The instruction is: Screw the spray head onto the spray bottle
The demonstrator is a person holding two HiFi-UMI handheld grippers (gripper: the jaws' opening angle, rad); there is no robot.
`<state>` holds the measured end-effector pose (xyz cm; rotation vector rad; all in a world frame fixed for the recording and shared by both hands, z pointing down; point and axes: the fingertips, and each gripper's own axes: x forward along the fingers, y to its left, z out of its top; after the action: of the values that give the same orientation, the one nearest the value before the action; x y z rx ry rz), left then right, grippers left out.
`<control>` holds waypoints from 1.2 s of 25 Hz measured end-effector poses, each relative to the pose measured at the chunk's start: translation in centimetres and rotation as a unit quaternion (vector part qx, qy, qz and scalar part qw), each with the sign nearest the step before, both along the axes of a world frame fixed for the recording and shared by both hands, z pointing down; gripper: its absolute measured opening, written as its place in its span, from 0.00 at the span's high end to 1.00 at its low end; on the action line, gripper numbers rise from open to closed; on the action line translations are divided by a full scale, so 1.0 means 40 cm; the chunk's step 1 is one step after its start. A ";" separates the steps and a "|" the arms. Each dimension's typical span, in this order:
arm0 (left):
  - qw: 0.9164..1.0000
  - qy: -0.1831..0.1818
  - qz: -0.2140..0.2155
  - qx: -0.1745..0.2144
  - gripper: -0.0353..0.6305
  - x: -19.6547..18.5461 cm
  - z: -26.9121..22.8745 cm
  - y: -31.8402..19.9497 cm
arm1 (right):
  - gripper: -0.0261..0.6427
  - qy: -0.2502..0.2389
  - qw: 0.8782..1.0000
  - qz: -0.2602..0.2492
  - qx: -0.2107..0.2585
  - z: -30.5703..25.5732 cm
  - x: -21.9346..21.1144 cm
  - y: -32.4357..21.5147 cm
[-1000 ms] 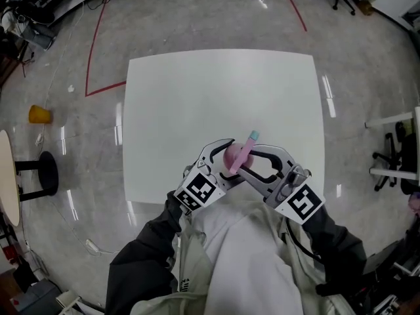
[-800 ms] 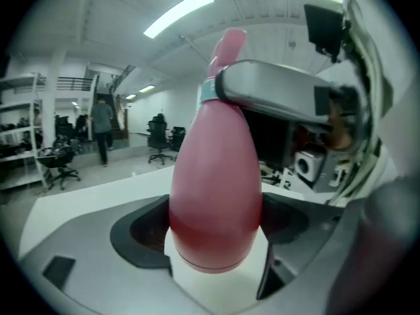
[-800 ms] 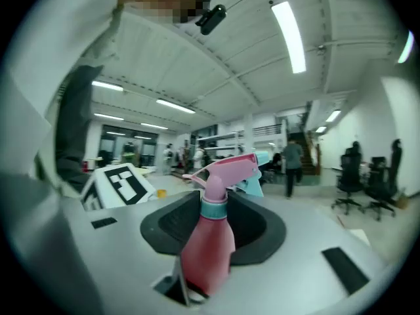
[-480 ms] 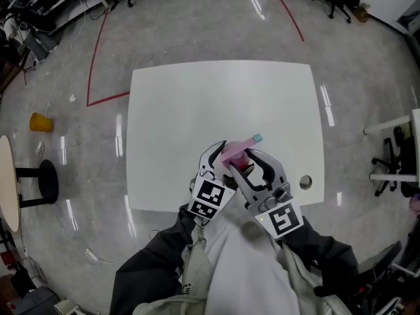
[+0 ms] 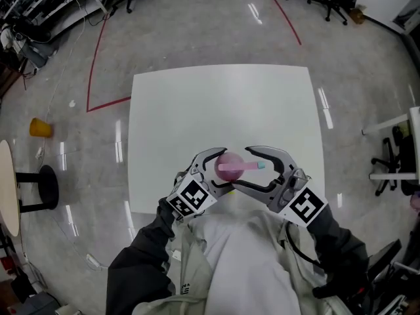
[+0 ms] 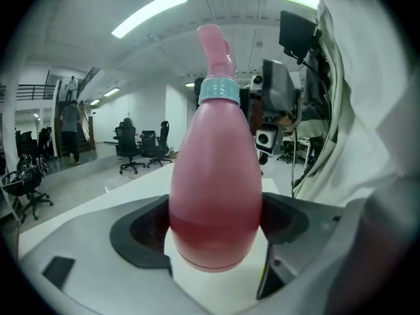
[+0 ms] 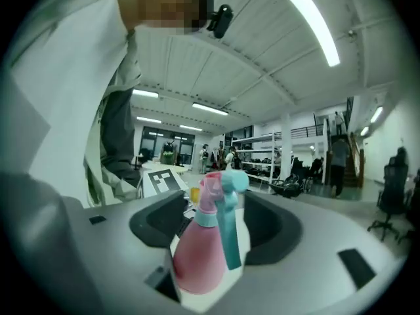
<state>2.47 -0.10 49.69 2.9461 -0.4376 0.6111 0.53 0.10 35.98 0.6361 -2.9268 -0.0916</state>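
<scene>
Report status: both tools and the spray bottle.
Left tool shut on spray bottle. Right tool jaws just opened, spray head between them, not gripped. Head seated on bottle neck. Nothing in the way.

Table (image 5: 223, 104): white square top, bare surface showing, standing on floor (image 5: 197, 25), grey and glossy. On floor, relative to table: red tape line (image 5: 95, 58), 10 o'clock; yellow cup (image 5: 39, 127), 9 o'clock; black round base (image 5: 47, 184), 8 o'clock; office chairs (image 5: 326, 2), 1 o'clock.
</scene>
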 end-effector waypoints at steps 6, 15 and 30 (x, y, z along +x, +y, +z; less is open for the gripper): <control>0.989 -0.022 -0.147 -0.009 0.32 -0.019 0.030 -0.082 | 0.88 -0.028 0.988 0.146 -0.037 0.022 0.015 -0.068; 0.981 0.013 -0.184 -0.052 0.32 0.004 0.003 -0.081 | 0.65 -0.082 0.984 0.137 -0.078 -0.003 -0.014 -0.033; 0.998 0.038 0.024 -0.044 0.32 0.049 -0.042 0.013 | 0.77 -0.039 0.997 -0.011 -0.062 0.013 -0.006 -0.016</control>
<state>4.43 0.41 47.99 2.8910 -0.3246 0.5075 0.30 -0.55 36.48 0.6007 -2.9858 0.1137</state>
